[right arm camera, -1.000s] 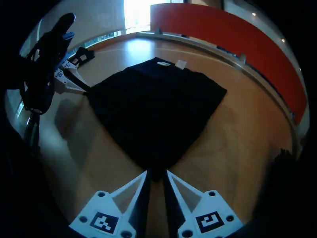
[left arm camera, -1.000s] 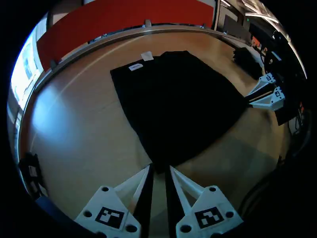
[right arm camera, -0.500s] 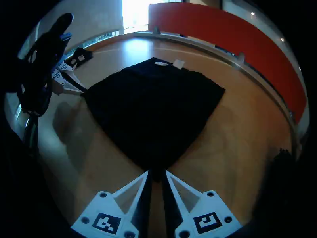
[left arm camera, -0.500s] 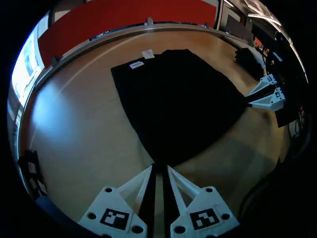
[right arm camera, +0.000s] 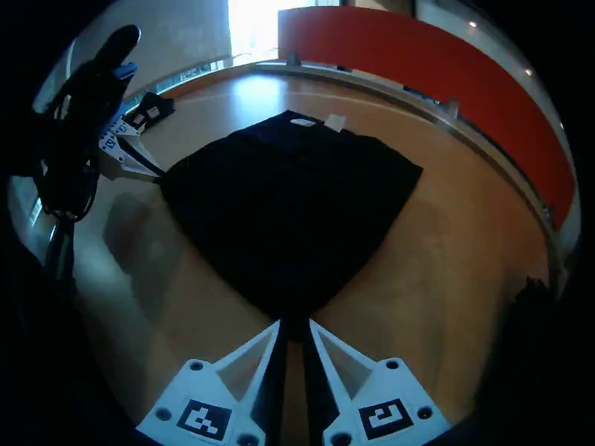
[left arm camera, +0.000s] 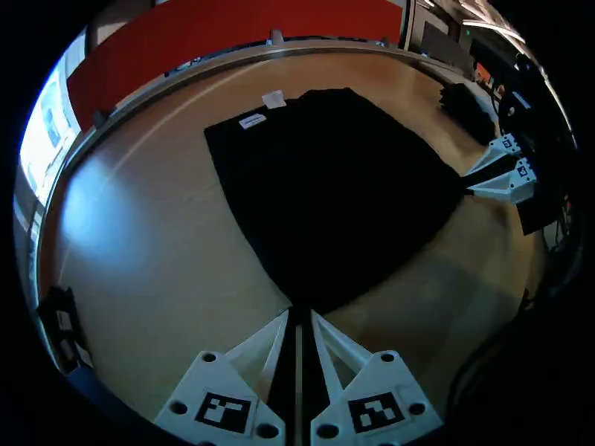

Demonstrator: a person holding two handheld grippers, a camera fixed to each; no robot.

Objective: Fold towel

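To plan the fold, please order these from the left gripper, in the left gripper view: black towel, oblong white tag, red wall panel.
1. Black cloth towel: near corner between the fingers of the left gripper.
2. Oblong white tag: on the towel's far edge, upper left.
3. Red wall panel: farthest back, at the top.

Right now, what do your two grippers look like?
They match. The left gripper and the right gripper each have two white, triangle-shaped fingers with black strips along the insides. Each finger widens into a white plate with small round holes and a black-and-white square marker.
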